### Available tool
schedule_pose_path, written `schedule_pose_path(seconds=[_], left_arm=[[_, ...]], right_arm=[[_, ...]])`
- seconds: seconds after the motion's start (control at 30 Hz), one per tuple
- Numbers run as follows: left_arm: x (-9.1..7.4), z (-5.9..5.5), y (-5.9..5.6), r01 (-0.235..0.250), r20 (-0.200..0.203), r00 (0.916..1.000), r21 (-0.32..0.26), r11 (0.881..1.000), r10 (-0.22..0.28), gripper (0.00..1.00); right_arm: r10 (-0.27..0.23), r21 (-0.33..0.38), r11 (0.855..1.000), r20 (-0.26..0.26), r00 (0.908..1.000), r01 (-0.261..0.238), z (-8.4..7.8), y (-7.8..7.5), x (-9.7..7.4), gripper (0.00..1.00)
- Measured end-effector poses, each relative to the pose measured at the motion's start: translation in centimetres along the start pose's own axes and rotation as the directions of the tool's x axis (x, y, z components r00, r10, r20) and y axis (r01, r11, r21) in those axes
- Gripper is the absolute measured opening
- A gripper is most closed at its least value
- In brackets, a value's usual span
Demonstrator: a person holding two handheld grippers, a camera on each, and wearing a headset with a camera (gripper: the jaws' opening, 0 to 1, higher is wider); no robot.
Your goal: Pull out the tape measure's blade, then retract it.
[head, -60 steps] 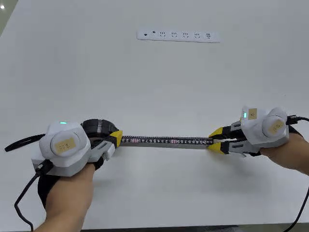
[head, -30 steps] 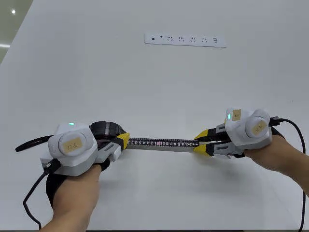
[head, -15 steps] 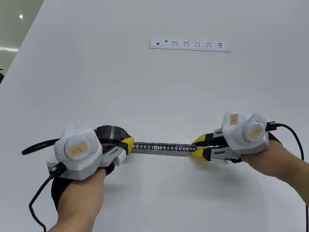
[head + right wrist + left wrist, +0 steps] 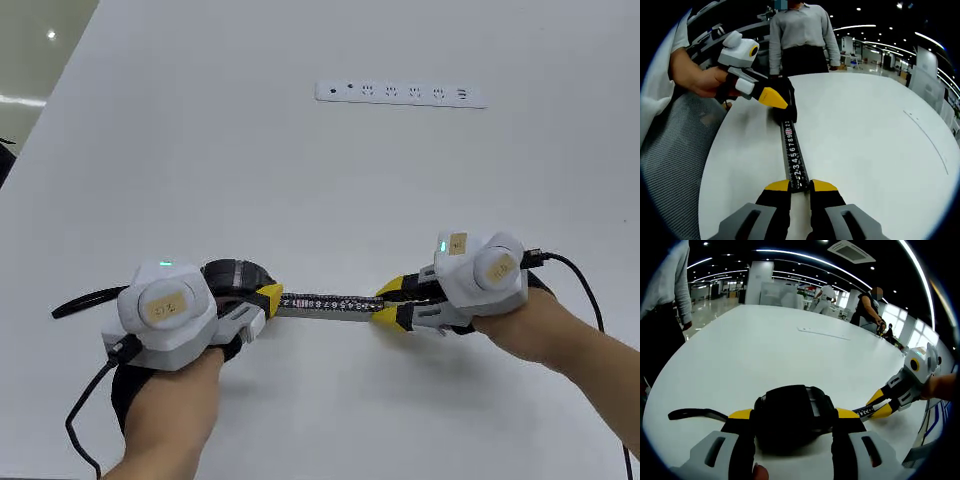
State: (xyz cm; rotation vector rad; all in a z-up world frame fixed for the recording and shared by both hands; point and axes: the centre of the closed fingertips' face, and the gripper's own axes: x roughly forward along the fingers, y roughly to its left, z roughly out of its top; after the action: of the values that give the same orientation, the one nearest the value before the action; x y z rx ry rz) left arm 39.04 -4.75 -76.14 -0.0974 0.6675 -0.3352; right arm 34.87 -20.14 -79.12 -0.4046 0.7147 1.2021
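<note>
1. A thin black strap (image 4: 85,300) lay flat on the smooth white counter (image 4: 300,180) at far left.
2. The yellow-tipped left claw (image 4: 258,305) was clamped around the tape measure (image 4: 232,277), a rounded black case resting on the counter.
3. The narrow blade (image 4: 328,302), dark with pale printed numerals, ran straight from the case towards the right.
4. The right claw (image 4: 387,303) was pinched tight onto the blade's free end, low over the counter.
5. A long, flat white power strip (image 4: 400,94) lay well apart, farther back on the counter.

White, yellow-tipped, black-cabled: left tool (image 4: 262,305), right tool (image 4: 385,303)
</note>
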Motion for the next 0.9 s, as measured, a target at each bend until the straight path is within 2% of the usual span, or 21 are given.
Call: schedule_pose_path(seconds=[0.57,0.9], left_arm=[[-0.1,0.0,0.0,0.008,0.004,1.0,-0.012,1.0,-0.008,0.57],[-0.1,0.0,0.0,0.018,0.005,0.9998,-0.021,1.0,-0.017,0.57]], right_arm=[[0.023,-0.014,1.0,0.019,0.9995,-0.023,2.9,0.8,3.3,0.11],[0.037,-0.004,0.999,0.044,0.9983,-0.037,3.9,1.1,4.2,0.11]])
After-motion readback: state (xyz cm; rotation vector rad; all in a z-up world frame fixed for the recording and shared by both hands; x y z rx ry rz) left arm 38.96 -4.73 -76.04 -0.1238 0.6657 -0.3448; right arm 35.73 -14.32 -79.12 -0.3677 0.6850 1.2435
